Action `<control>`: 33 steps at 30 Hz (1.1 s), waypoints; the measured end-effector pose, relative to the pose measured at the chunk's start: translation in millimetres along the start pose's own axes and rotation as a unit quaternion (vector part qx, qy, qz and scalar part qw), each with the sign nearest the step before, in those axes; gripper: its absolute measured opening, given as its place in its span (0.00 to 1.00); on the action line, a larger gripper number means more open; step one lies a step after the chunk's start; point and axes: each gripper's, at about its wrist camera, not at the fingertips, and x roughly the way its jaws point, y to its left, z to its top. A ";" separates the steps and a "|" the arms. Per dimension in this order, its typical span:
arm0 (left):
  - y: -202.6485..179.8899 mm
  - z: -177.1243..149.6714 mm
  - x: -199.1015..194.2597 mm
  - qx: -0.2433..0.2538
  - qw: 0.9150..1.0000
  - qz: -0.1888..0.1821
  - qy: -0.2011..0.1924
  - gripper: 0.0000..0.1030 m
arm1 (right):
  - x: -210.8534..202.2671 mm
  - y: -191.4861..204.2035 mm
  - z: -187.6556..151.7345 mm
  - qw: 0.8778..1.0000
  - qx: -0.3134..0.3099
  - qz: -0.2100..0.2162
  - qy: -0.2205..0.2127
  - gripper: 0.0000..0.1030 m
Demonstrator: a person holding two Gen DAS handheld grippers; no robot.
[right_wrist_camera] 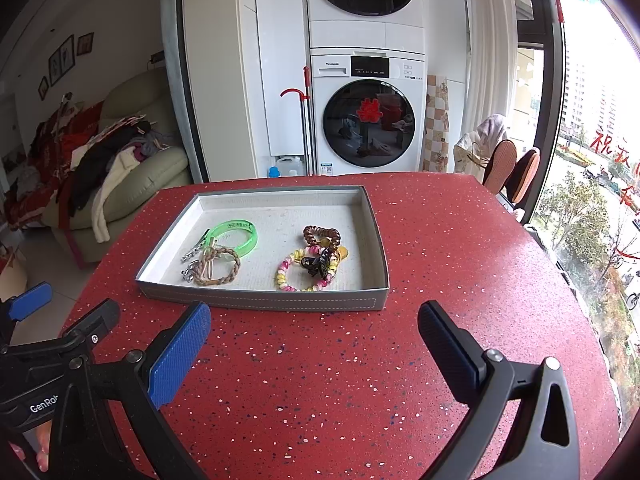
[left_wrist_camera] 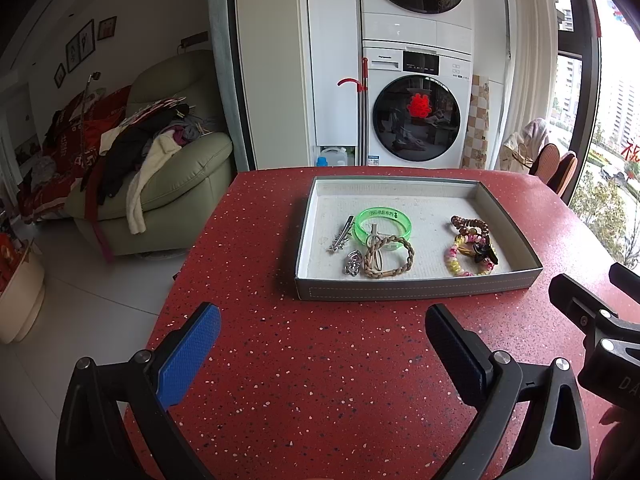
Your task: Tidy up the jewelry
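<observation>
Jewelry lies in two tangled clusters inside the shallow grey tray (right_wrist_camera: 256, 302) on the red worktop (right_wrist_camera: 320, 380) — green bangle (right_wrist_camera: 240, 236), braided cord bracelet (right_wrist_camera: 218, 268) and silver clips at left, beaded bracelet (right_wrist_camera: 304, 276) and coil tie at right. Left gripper (left_wrist_camera: 322, 336) and right gripper (right_wrist_camera: 314, 332) both hover short of the tray, fingers wide apart and empty. The likely snag — overlapping pieces: pinching one loop could drag its neighbours along, or shove the light tray.
</observation>
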 end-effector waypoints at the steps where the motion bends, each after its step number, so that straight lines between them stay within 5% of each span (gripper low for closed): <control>1: 0.2 -0.2 -0.3 0.000 1.000 0.000 0.000 1.00 | -0.7 -0.2 -0.2 1.000 0.000 0.000 0.000 1.00; 33: -2.4 -2.0 0.9 0.000 1.000 0.003 0.002 1.00 | 0.1 -0.4 -0.1 1.000 0.000 0.002 0.000 1.00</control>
